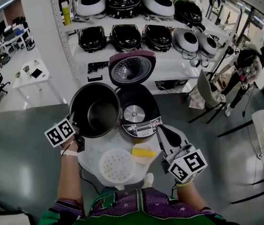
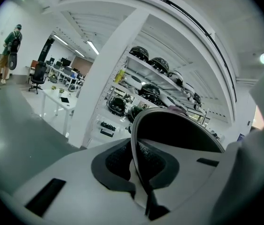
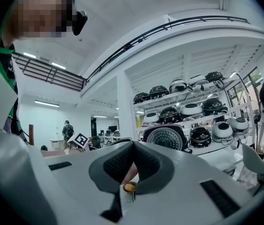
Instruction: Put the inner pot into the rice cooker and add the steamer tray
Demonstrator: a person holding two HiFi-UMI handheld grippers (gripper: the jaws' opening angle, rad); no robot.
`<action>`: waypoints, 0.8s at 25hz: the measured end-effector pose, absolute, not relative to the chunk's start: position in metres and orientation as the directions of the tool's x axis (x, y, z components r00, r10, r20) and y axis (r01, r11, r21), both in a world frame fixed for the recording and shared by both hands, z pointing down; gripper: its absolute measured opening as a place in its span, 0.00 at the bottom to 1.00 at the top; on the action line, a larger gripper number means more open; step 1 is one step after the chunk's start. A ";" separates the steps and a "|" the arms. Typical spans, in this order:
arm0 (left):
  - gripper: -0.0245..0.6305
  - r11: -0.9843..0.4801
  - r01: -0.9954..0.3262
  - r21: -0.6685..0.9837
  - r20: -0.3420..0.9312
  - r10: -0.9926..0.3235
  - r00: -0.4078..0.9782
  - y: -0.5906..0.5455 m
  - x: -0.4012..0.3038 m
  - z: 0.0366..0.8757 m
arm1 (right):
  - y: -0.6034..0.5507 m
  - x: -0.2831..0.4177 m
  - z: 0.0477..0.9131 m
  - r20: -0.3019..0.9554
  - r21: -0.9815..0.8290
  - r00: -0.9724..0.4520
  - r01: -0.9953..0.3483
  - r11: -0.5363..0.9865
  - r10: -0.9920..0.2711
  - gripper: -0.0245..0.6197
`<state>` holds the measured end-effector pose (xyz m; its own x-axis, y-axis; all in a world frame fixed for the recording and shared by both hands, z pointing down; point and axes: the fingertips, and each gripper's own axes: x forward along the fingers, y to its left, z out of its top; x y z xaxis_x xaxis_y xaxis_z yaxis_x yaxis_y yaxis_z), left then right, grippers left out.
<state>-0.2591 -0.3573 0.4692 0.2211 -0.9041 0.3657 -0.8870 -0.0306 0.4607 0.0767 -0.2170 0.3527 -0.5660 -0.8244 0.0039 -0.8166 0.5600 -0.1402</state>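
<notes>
Left tool (image 1: pixel 74 123) clamps the inner pot (image 1: pixel 96 110) rim, nine o'clock of the rice cooker (image 1: pixel 139 112). Right tool (image 1: pixel 163 133) closed, empty. One-sided grip risks the pot tilting and slipping.

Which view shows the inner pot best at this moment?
Head view: the whole inner pot shows from above, beside the open rice cooker, its rim in the left gripper. The left gripper view shows only the clamped rim; the right gripper view, at most a sliver.
</notes>
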 end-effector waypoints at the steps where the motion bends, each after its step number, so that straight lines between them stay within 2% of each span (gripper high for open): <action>1: 0.08 -0.039 -0.886 0.462 0.361 -0.904 0.228 -0.363 -0.252 0.465 | -0.218 0.081 0.351 0.000 -0.141 -0.566 -0.816 0.560 -0.824 0.05; 8: 0.09 -0.081 -0.884 0.459 0.360 -0.893 0.269 -0.404 -0.193 0.448 | -0.235 0.114 0.350 0.000 -0.163 -0.558 -0.819 0.551 -0.830 0.05; 20: 0.09 -0.113 -0.904 0.413 0.406 -0.866 0.293 -0.467 -0.113 0.473 | -0.275 0.174 0.374 0.036 -0.199 -0.525 -0.838 0.509 -0.850 0.05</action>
